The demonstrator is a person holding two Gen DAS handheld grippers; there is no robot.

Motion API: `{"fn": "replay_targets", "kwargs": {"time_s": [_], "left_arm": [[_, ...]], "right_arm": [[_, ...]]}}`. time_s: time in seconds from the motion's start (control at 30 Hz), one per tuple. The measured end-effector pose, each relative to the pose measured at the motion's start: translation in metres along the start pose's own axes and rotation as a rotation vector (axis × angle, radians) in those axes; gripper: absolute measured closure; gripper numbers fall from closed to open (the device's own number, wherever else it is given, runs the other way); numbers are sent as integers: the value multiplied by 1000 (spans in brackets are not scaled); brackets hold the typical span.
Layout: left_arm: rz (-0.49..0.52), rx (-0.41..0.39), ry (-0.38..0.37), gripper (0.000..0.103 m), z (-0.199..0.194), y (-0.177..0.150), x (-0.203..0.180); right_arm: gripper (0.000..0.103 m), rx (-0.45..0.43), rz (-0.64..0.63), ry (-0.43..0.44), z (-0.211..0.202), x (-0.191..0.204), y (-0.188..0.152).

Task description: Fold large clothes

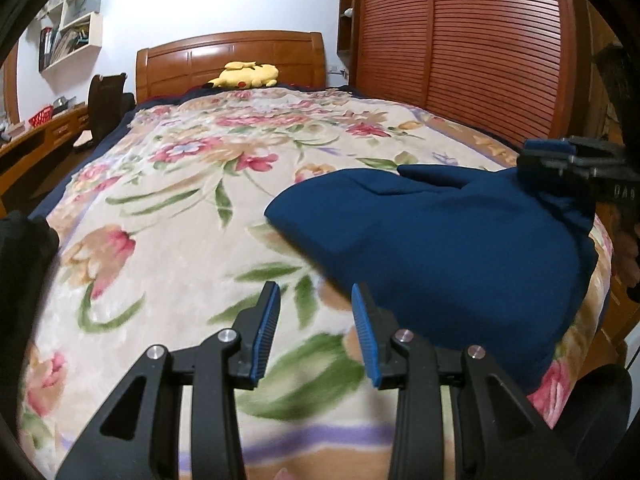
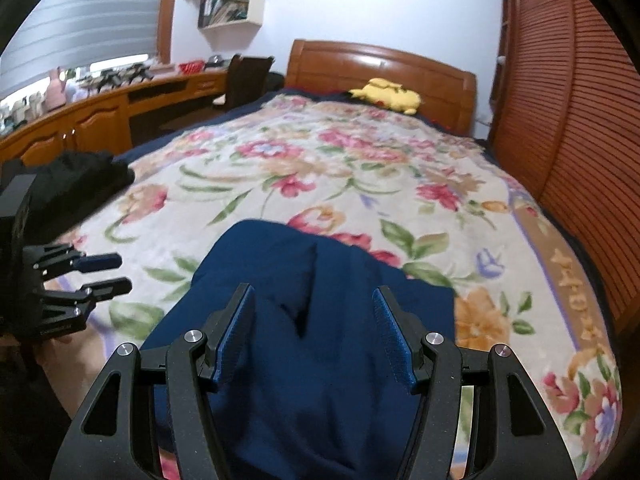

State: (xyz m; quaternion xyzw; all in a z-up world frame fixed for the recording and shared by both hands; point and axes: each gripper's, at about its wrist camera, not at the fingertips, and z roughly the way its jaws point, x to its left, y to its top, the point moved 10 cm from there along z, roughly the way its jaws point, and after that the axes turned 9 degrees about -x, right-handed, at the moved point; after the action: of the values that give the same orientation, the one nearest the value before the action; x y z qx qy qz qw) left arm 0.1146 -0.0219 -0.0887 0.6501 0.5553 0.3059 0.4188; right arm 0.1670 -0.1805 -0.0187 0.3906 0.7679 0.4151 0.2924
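On the near end of the flowered bedspread (image 1: 168,208) lies the blue garment (image 2: 304,340), bunched. Right gripper (image 2: 314,334) hovers above it, jaws wide, empty; left gripper (image 1: 316,332) narrower, empty, beside it, likely seeking an edge.

A bed's floral blanket (image 2: 320,168) fills the room; wooden headboard (image 2: 384,64) at 12 o'clock, louvred wardrobe doors (image 2: 568,112) at 3, desk (image 2: 104,108) and blinds (image 2: 80,12) at 10.
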Motion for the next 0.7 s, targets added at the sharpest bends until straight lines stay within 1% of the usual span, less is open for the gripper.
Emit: {"fn": "replay_targets", "kwargs": {"time_s": [0.1,0.17,0.27,0.33,0.47,0.57,0.6,0.63,0.67,0.7], "left_arm": [[-5,-4,0,68,-1,0,2],[-2,-12,-1,68,-3,1,2],[3,-19,2,68,-5,2,1],[5,-19,1,67,-5,2,-1],[1,-23,-6,67,-5,3,-3],[3,-24,-13,67,-4,3,-7],[5,-24,-15,67,-3,3,-9],[7,-23,-17,67,-3,3,-10],[10,-23,-18,67,-2,2,-11],[12,-22,-18,67,-2,2,-13]], "right_arm": [[41,45,-28,2,11,8,-15],[41,83,-35,6,19,11,-33],[41,134,-23,18,27,11,-59],[41,148,-5,26,29,10,-69],[41,147,27,39,25,9,-73],[42,153,20,43,24,12,-73],[52,154,14,47,23,14,-74],[60,154,9,67,22,17,-74],[75,157,8,97,21,22,-74],[86,158,-10,104,19,26,-74]]}}
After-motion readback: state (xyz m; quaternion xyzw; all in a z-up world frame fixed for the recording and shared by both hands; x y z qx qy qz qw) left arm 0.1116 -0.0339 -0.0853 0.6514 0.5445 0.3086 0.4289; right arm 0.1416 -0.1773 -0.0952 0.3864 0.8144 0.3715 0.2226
